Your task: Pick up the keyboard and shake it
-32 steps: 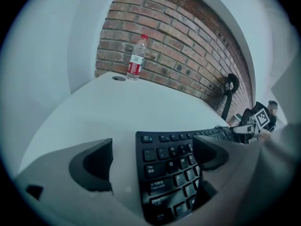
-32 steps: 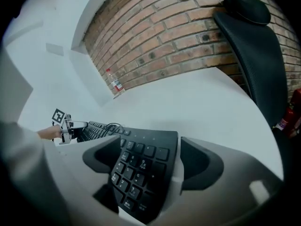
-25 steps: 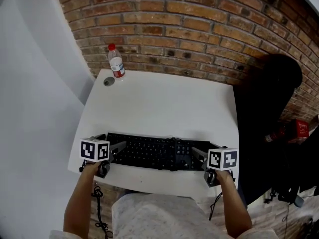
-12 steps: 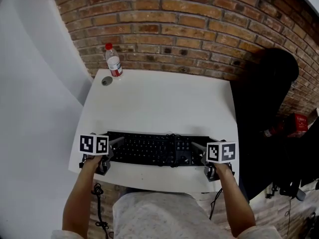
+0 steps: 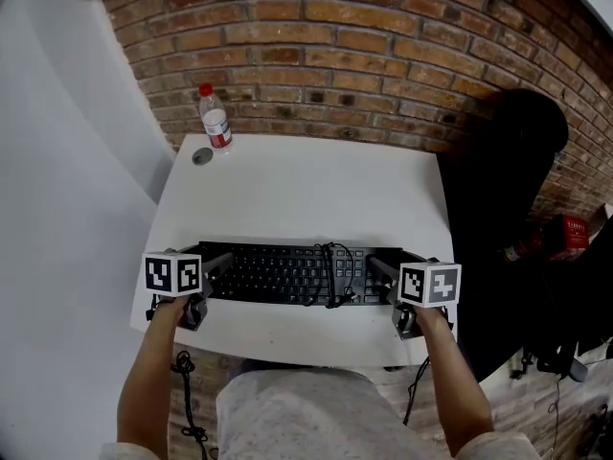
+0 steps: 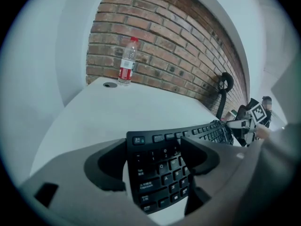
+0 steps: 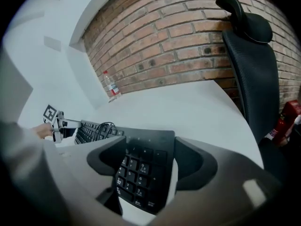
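Keyboard (image 5: pixel 287 274): black, pale key legends. Table (image 5: pixel 306 190): white. Wall (image 5: pixel 335 46): red-brown brick, pale mortar. Bottle (image 5: pixel 215 118): clear, red cap and label.

The keyboard (image 5: pixel 278 274) stretches along the near side of the table (image 5: pixel 297 185), a cable (image 5: pixel 330 268) draped across it. A bottle (image 5: pixel 215 119) stands at the far left corner, before the wall (image 5: pixel 335 46); a chair (image 5: pixel 508 171) stands to the right.

a white table (image 5: pixel 287 190) stands against a brick wall (image 5: pixel 335 27), black chair (image 5: pixel 517 161) beside.
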